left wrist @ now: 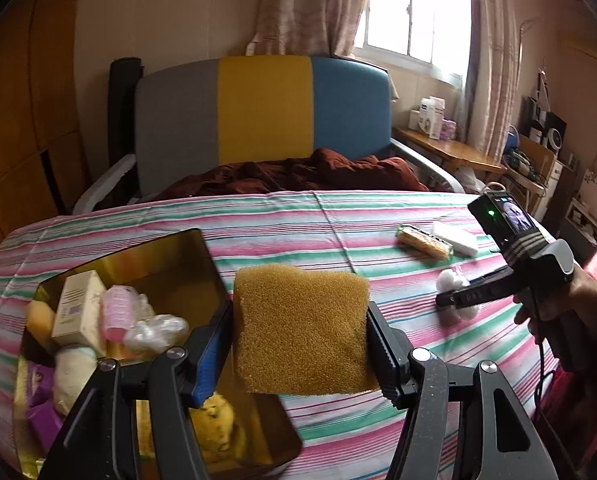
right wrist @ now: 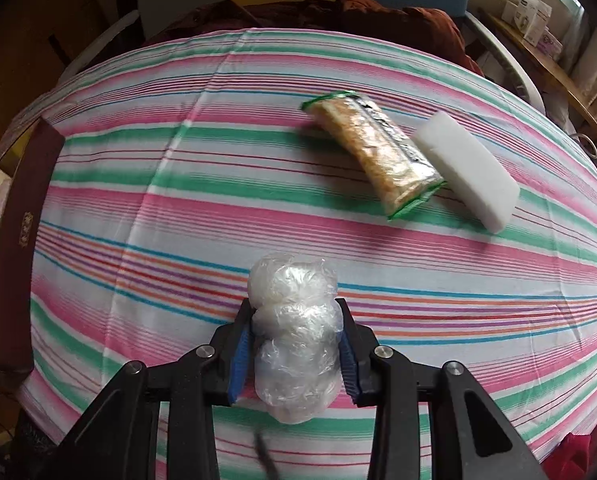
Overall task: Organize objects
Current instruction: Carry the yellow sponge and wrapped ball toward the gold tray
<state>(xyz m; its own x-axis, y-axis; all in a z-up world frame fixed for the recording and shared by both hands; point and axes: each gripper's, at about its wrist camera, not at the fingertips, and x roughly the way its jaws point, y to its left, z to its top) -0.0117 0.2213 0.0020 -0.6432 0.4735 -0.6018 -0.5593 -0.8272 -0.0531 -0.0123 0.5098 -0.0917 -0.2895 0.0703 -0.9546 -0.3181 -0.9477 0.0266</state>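
Observation:
My left gripper (left wrist: 300, 336) is shut on a yellow-brown sponge (left wrist: 302, 332), held just right of a gold tin box (left wrist: 202, 252) that holds several small items. My right gripper (right wrist: 296, 344) is shut on a clear plastic pack of white cotton balls (right wrist: 294, 332), low over the striped cloth (right wrist: 158, 208). The pack also shows in the left wrist view (left wrist: 452, 280). A snack packet with green edges (right wrist: 372, 152) and a white foam block (right wrist: 466, 164) lie on the cloth beyond the right gripper.
The table is covered by the striped cloth (left wrist: 298, 216). A grey, yellow and blue chair back (left wrist: 264, 116) with a brown garment (left wrist: 298, 174) stands behind it. The box's dark red wall (right wrist: 16, 240) is at the left in the right wrist view.

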